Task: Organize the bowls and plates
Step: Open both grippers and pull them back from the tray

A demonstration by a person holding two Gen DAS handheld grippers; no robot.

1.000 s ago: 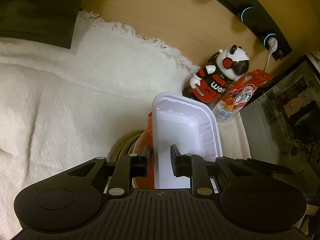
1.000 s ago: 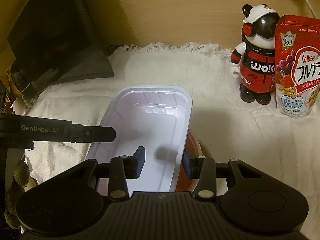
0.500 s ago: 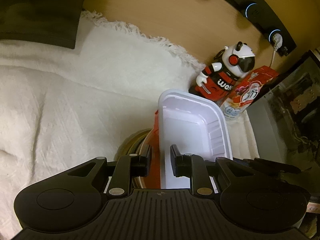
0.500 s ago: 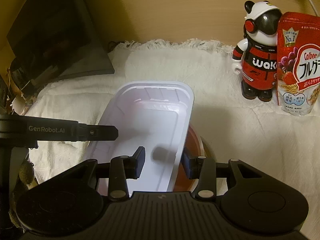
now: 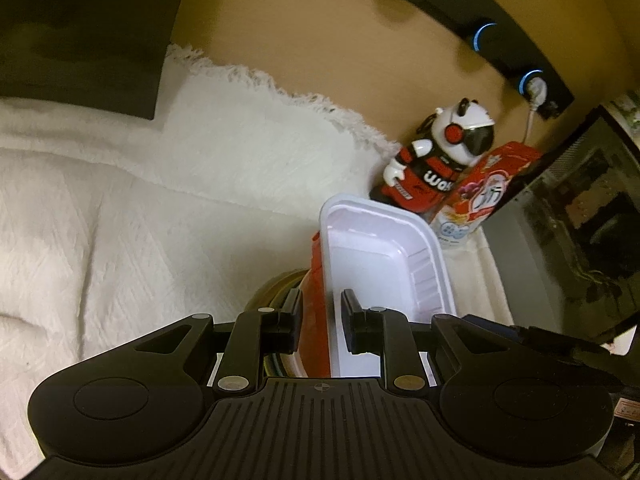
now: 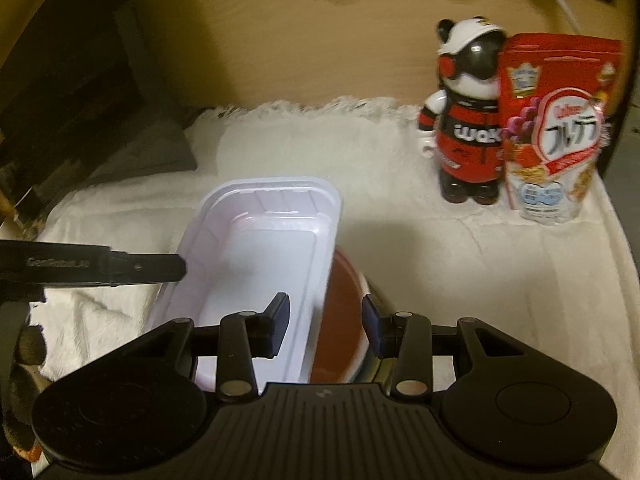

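Note:
A white rectangular plastic tray (image 5: 372, 248) sits on a red bowl (image 5: 316, 276), with a dark, gold-rimmed bowl (image 5: 276, 284) under them. My left gripper (image 5: 320, 320) is shut on the tray's near wall and the red bowl's rim together. In the right wrist view, the tray (image 6: 260, 248) and red bowl (image 6: 344, 320) lie between the fingers of my right gripper (image 6: 325, 318), which is shut on the tray's wall and the bowl's rim. The left gripper's finger (image 6: 132, 268) reaches in from the left edge. The stack hangs over the white cloth (image 6: 460, 260).
A panda figure (image 6: 468, 120) and a red cereal bag (image 6: 560, 132) stand at the back right against the wooden wall. A dark slab (image 5: 80, 32) lies at the back left. A glass tank (image 5: 580, 220) borders the right side. A black power strip (image 5: 486, 34) hangs above.
Both grippers keep their hold on the stack. The right wrist view has swung a little, so the panda and cereal bag now sit further left in the frame and look blurred.

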